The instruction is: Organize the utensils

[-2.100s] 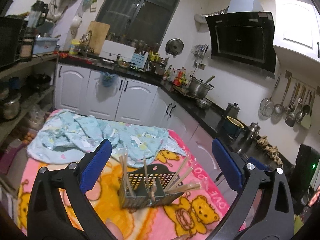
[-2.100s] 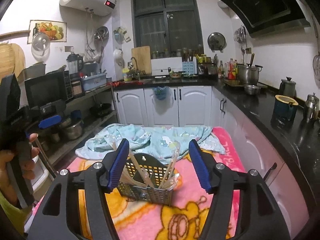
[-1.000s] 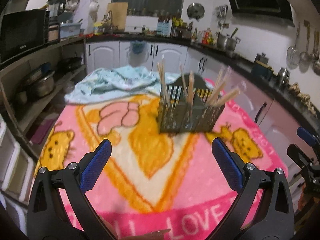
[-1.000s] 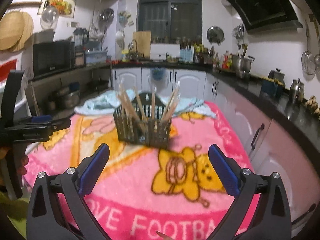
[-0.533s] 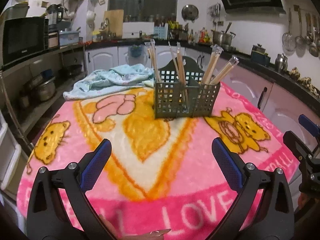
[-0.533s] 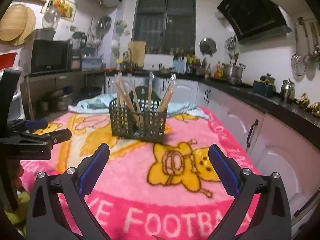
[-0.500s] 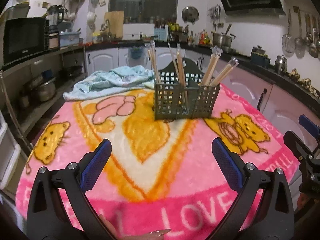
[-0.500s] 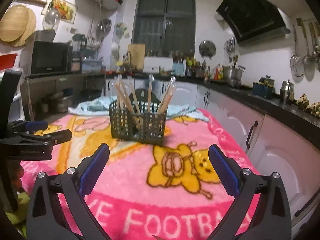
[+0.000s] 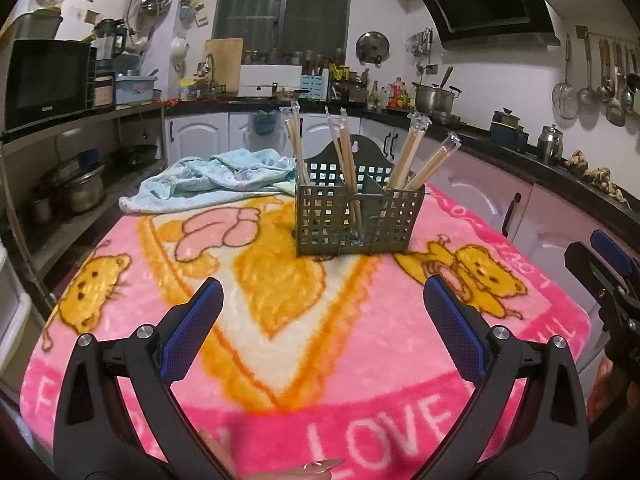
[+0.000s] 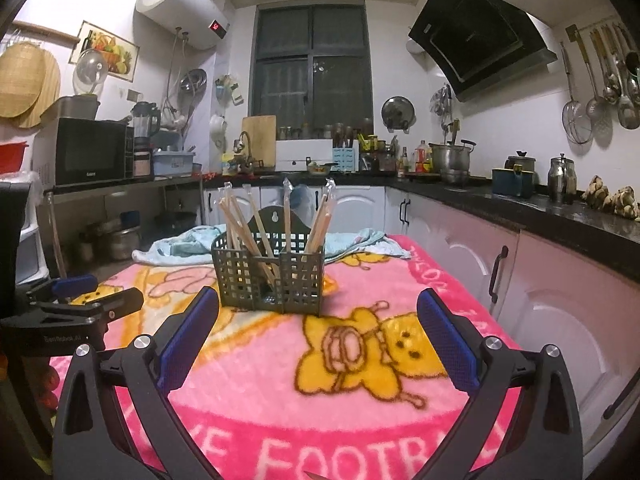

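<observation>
Judging progress: chopsticks (image 9: 348,160) all stand in the caddy (image 9: 358,216), center frame on the pink blanket (image 9: 280,344); none loose, so task looks abt done. Left gripper (image 9: 324,332) & right gripper (image 10: 318,340) both wide, empty, well short of it.

Bare pink blanket (image 9: 320,360) lies open btwn both grippers and the utensil caddy (image 9: 356,216), nothing in the way on the near side. Wrapped chopsticks (image 9: 404,156) fan up and outward over the caddy rim, crowding any approach from above, w/ its raised back panel behind them. Crumpled blue cloth (image 9: 216,178) fills the far-left side near the caddy; the caddy's right flank is clear blanket.
</observation>
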`<action>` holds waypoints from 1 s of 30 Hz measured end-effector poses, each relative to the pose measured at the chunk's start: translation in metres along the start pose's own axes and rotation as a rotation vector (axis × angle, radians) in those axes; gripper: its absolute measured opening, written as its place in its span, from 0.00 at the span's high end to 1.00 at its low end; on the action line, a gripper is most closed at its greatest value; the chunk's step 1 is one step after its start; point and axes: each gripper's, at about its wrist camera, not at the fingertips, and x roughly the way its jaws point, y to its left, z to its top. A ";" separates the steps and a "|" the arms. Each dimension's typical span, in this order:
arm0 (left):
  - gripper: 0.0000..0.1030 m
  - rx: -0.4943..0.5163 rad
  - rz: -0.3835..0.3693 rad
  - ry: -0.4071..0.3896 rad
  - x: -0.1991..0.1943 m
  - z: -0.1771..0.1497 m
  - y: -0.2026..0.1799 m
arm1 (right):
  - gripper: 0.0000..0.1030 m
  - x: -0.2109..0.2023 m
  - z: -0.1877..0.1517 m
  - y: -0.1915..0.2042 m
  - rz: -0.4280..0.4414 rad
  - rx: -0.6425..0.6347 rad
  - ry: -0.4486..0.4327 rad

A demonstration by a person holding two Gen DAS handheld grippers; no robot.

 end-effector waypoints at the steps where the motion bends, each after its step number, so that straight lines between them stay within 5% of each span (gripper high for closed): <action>1: 0.10 -0.001 -0.001 -0.003 -0.001 0.000 0.000 | 0.06 0.000 0.000 0.000 0.000 0.000 -0.002; 30: 0.10 -0.007 -0.006 -0.019 -0.004 0.003 -0.001 | 0.06 -0.001 0.004 0.004 0.012 -0.017 0.003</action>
